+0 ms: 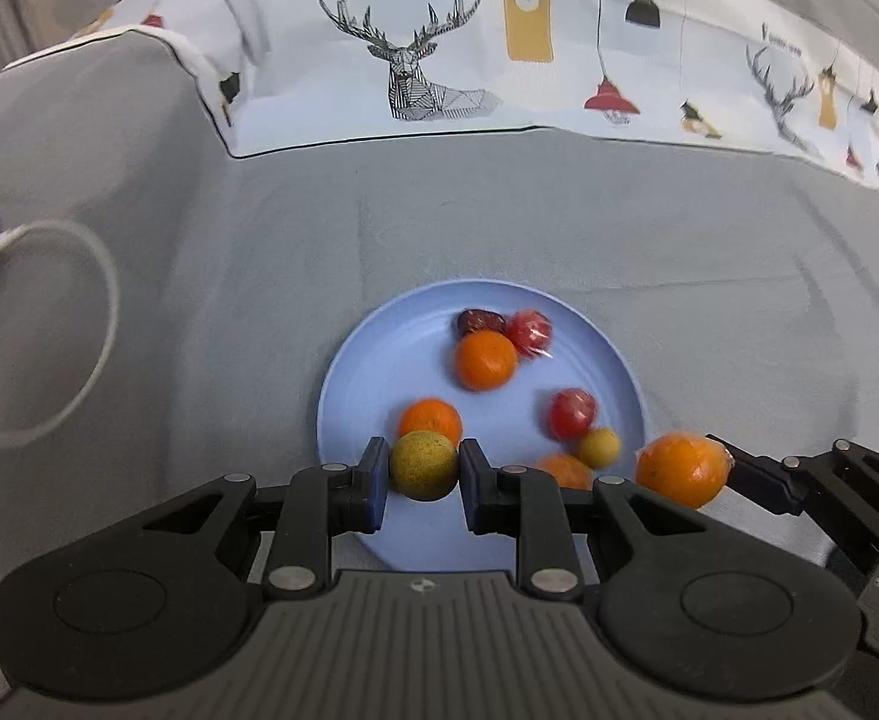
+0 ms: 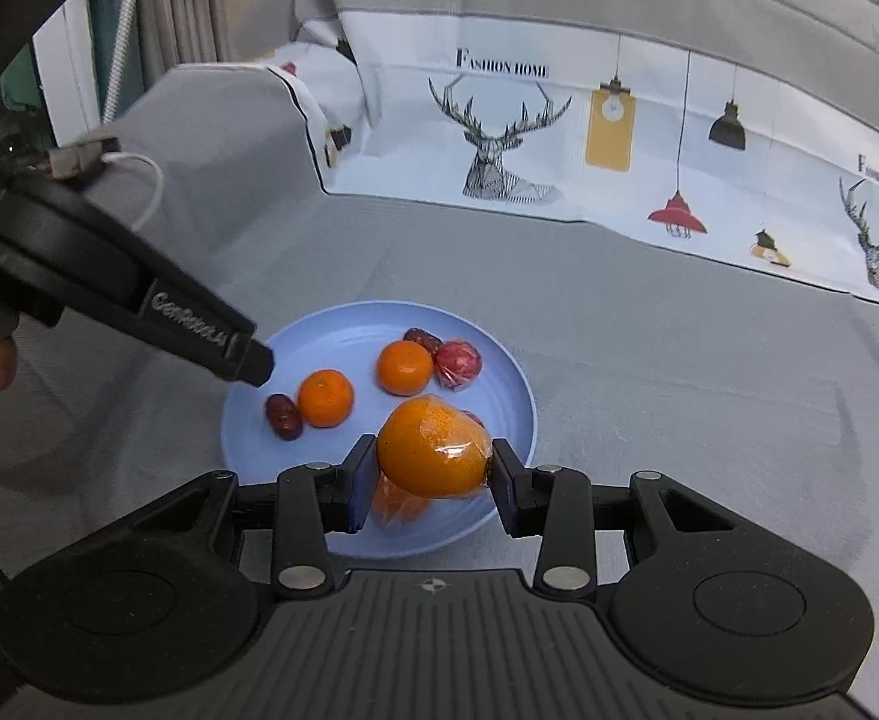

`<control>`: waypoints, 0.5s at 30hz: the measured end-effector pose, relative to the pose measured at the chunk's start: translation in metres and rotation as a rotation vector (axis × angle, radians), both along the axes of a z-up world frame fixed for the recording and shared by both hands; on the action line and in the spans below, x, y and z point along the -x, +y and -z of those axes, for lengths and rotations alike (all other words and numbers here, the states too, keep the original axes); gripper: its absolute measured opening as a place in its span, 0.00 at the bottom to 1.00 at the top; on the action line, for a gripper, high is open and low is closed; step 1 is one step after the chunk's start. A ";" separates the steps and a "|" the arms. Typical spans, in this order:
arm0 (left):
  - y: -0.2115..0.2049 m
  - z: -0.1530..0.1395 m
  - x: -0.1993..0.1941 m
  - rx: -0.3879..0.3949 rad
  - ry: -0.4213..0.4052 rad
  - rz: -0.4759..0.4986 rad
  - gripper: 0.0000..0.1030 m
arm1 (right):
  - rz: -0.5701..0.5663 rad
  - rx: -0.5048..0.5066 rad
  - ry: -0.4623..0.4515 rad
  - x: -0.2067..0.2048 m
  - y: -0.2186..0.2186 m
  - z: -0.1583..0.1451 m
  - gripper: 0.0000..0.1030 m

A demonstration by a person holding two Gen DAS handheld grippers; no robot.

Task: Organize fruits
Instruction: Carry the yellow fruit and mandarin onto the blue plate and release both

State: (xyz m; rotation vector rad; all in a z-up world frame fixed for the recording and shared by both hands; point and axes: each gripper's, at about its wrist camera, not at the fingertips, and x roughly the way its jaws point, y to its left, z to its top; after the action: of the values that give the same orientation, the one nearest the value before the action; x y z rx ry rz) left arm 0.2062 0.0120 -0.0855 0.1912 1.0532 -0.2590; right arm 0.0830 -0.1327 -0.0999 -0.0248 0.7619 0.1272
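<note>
A bed covered in grey sheet [image 1: 499, 228], with a printed deer-and-lamp coverlet [image 1: 499, 48] folded across its far side, carries a light-blue plate [image 1: 379, 348] lying just ahead of and beneath both sets of jaws. The left gripper [image 1: 424, 474] has its jaws drawn narrow and clamped on a speckled yellow-green fruit [image 1: 424, 467], held over the near part of the plate; the right gripper [image 2: 433, 474] has its jaws closed on a film-wrapped orange [image 2: 433, 450], held above the plate's near rim. Beyond the jaws the plate already holds two bare oranges [image 2: 404, 367], two red wrapped fruits [image 1: 529, 331], dark dates [image 2: 283, 415], a small yellow fruit [image 1: 599, 447] and another orange partly hidden under the left gripper's linkage. Judged risks: the wrapped orange's slick film could let it slide out of the pads if the grip eases early; either fruit released from height could strike the resting ones and send them rolling over the shallow rim onto the soft sheet; and the two grippers, close side by side, could knock each other while descending. Open room: the plate's left and centre are bare beyond the left jaws, whereas the right half is crowded. Around the plate the sheet is free on all sides, save a white cable [image 1: 79, 330] looped well off to the left.
</note>
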 end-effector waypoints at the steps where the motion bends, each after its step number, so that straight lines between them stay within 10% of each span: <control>1: -0.001 0.004 -0.006 -0.005 0.003 0.002 0.26 | -0.001 0.000 0.004 -0.007 0.000 0.004 0.40; 12: -0.013 0.048 -0.056 -0.042 0.009 0.031 0.26 | -0.043 0.017 0.021 -0.053 0.002 0.032 0.40; 14: -0.012 0.051 -0.059 -0.016 -0.003 0.043 0.38 | -0.047 0.023 0.027 -0.058 0.004 0.038 0.41; 15: -0.010 0.050 -0.060 -0.009 -0.009 0.044 0.67 | -0.053 0.019 0.030 -0.060 0.004 0.040 0.43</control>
State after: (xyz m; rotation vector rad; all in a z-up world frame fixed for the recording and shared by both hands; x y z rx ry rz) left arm 0.2658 0.0015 -0.1353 0.2235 1.0417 -0.2933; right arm 0.1435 -0.1284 -0.1397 -0.0611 0.7929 0.1707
